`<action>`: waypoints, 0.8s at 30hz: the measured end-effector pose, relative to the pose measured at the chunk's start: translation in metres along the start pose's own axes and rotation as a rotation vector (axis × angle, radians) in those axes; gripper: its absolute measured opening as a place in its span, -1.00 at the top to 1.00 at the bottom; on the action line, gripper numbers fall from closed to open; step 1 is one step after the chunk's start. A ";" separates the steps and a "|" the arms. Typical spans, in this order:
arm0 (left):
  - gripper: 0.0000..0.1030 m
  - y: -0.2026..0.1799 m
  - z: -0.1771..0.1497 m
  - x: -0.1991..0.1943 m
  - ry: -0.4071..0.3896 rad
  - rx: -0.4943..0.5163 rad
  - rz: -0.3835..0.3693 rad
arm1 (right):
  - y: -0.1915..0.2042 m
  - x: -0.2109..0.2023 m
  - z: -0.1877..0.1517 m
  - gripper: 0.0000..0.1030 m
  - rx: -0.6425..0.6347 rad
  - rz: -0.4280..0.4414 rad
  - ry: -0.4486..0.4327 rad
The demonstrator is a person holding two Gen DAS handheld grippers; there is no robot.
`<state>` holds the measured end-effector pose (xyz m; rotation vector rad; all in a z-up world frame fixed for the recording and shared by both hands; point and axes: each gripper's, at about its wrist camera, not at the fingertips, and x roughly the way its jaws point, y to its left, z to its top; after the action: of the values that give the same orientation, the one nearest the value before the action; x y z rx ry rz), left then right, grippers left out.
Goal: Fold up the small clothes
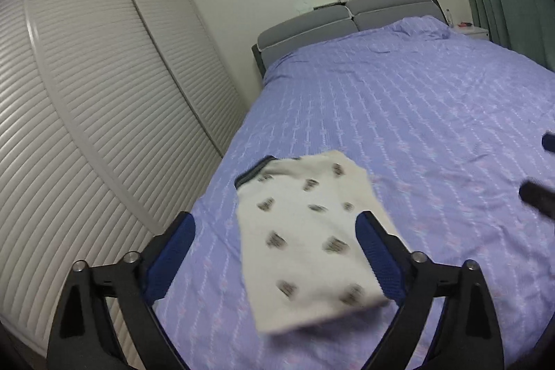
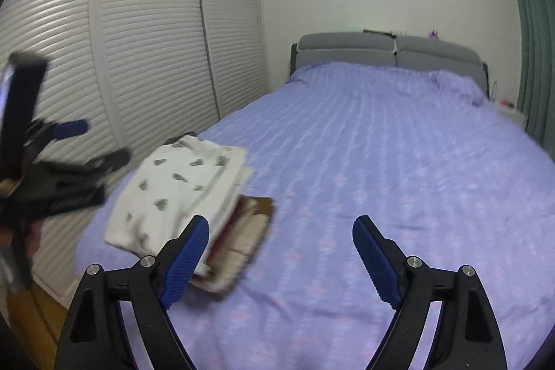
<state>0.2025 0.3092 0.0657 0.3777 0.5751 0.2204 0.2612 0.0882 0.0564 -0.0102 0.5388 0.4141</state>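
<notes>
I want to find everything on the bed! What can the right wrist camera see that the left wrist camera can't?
Only the right wrist view shows the other folded clothes stacked under the white printed garment, plus the wooden floor. Only the left wrist view shows the garment's dark neck trim. Both show the purple bedspread, grey headboard, slatted wardrobe doors and green curtain.

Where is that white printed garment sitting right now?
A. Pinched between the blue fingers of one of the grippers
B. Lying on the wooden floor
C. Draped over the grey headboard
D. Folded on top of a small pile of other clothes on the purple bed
D: the right wrist view shows the white printed garment lying folded on the pile of clothes on the purple bed, with both grippers open and clear of it.
</notes>
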 end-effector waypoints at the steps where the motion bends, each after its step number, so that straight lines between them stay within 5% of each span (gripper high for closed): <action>1: -0.85 -0.007 -0.003 -0.009 -0.015 0.000 -0.006 | -0.008 -0.006 -0.001 -0.69 -0.002 -0.007 0.000; 5: -0.95 -0.041 -0.009 -0.044 -0.047 -0.009 -0.036 | -0.048 -0.039 -0.014 -0.78 -0.009 -0.066 -0.003; 11: -1.00 -0.089 -0.012 -0.091 -0.080 -0.107 -0.187 | -0.094 -0.096 -0.042 -0.80 -0.003 -0.124 0.014; 24: -1.00 -0.200 -0.028 -0.160 -0.083 -0.099 -0.316 | -0.183 -0.203 -0.103 -0.81 0.125 -0.220 0.019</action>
<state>0.0754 0.0859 0.0409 0.1946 0.5315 -0.0705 0.1226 -0.1690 0.0513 0.0463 0.5750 0.1659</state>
